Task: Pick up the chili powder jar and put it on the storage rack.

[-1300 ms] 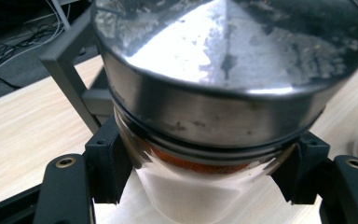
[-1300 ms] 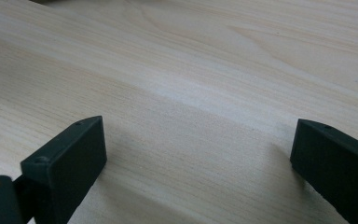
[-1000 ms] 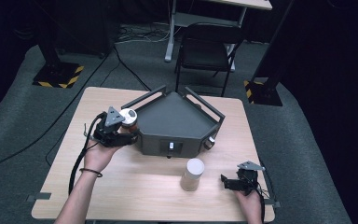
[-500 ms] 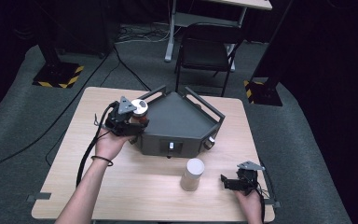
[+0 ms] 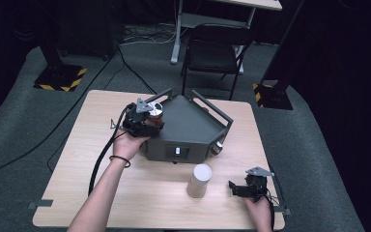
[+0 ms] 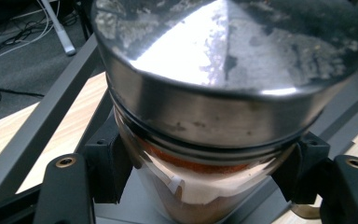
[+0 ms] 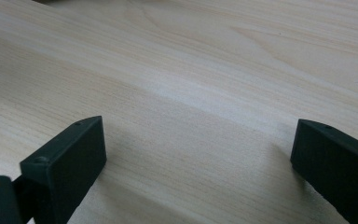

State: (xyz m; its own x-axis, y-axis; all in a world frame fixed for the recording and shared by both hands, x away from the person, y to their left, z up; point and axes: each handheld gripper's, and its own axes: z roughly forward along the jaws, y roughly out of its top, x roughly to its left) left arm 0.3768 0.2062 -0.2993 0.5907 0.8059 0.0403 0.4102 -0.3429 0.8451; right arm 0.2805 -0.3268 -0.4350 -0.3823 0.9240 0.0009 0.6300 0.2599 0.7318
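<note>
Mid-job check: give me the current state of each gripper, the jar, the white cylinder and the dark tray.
left gripper: shut on the jar, over the tray's left corner.
jar: metal lid on, orange-brown contents, clamped between the jaws.
right gripper: open, nothing between the jaws, low over the table.
white cylinder: upright, free.
dark tray: resting on the table.

Cut off by the top edge of the left gripper view: the far rim of the steel-lidded jar (image 6: 223, 93) clamped between the fingers (image 6: 107, 168), with its base hidden below the frame and its label too torn and close to read. From the high view, too small to tell how the jar (image 5: 155, 112) sits between the fingers, the left gripper (image 5: 142, 121) covering most of it above the grey machine (image 5: 188, 130). Cropped at the bottom and side edges of the right gripper view: both fingers (image 7: 70, 158), wide apart over the worktop (image 7: 191, 84).
</note>
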